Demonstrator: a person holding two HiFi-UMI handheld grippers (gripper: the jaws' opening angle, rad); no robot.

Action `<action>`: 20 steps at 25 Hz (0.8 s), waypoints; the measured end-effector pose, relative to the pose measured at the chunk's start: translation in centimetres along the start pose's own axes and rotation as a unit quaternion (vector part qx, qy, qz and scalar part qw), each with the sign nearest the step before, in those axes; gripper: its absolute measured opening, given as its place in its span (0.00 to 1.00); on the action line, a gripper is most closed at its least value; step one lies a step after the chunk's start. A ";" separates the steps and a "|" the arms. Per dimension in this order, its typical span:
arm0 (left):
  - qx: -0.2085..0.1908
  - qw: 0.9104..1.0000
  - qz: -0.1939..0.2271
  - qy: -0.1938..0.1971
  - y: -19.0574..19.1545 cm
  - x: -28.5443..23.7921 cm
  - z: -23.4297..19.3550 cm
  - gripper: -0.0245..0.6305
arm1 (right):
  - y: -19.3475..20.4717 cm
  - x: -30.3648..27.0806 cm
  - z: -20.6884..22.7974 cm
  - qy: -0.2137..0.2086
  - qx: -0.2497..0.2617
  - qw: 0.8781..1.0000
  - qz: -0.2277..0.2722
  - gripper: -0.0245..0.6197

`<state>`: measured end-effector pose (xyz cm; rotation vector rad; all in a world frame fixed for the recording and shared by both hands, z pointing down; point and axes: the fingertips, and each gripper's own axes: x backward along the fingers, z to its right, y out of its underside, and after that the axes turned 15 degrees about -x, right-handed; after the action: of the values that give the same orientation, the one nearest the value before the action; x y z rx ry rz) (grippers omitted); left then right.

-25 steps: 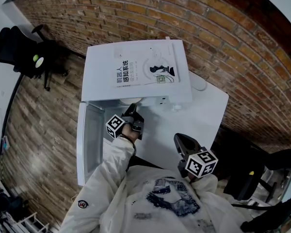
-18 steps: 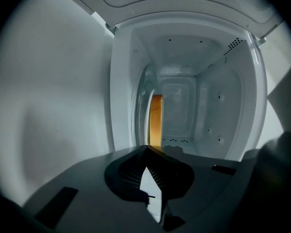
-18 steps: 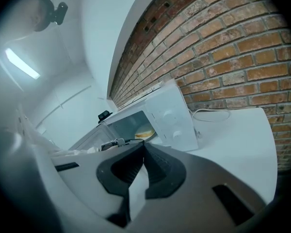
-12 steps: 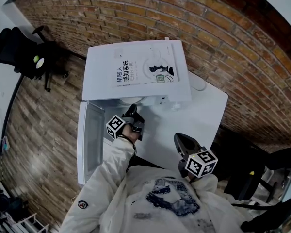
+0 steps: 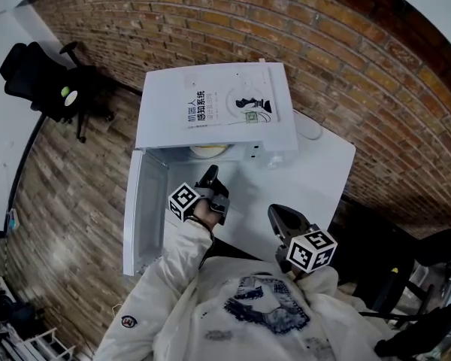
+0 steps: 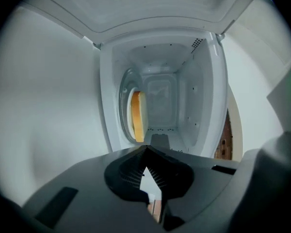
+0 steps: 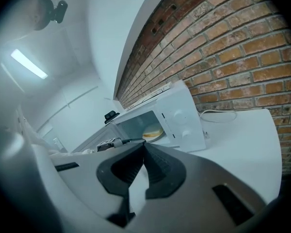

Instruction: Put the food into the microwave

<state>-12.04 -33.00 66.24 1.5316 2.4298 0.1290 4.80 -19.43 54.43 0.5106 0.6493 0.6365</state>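
Observation:
The white microwave stands on a white table, its door swung open to the left. Inside, yellow food lies on a plate; the same food shows in the left gripper view, on the turntable inside the white cavity. My left gripper is just in front of the opening, shut and empty. My right gripper hangs over the table's near edge, shut with nothing in it. The right gripper view takes in the microwave and the food from the side.
A brick wall runs behind the table. A black office chair stands on the wood floor at the far left. A white cable lies on the table beside the microwave.
The left gripper has drawn back a little from the microwave opening, and the food inside now shows more in the head view. The right gripper has stayed put.

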 end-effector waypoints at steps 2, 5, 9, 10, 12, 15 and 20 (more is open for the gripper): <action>-0.017 1.000 -0.007 0.003 0.4 0.7 0.9 0.05 | 0.1 0.1 -0.3 -0.005 0.003 1.000 0.000 0.06; -0.072 0.997 -0.016 0.005 0.9 1.9 2.7 0.05 | 0.4 0.3 -0.9 -0.012 0.007 1.000 0.001 0.06; -0.144 0.989 -0.020 0.011 1.4 3.8 5.2 0.05 | 0.7 0.3 -1.7 -0.023 0.013 1.000 0.000 0.06; -0.163 0.986 -0.022 0.014 1.4 4.3 5.8 0.05 | 0.7 0.2 -2.0 -0.026 0.015 1.000 0.000 0.06; -0.206 0.978 -0.029 0.017 1.6 5.2 7.1 0.05 | 0.7 -0.1 -2.5 -0.033 0.019 0.999 -0.001 0.06; -0.277 0.960 -0.035 0.008 1.8 7.0 8.6 0.05 | 0.8 -0.5 -3.6 -0.046 0.023 0.999 -0.001 0.06; -0.392 0.920 -0.023 -0.017 1.4 9.9 10.9 0.05 | 1.1 -1.1 -4.9 -0.060 0.035 0.998 -0.004 0.06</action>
<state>-11.97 -24.24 54.36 1.0788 1.9802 0.9273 0.33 -18.27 52.12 0.6072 0.5613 0.5722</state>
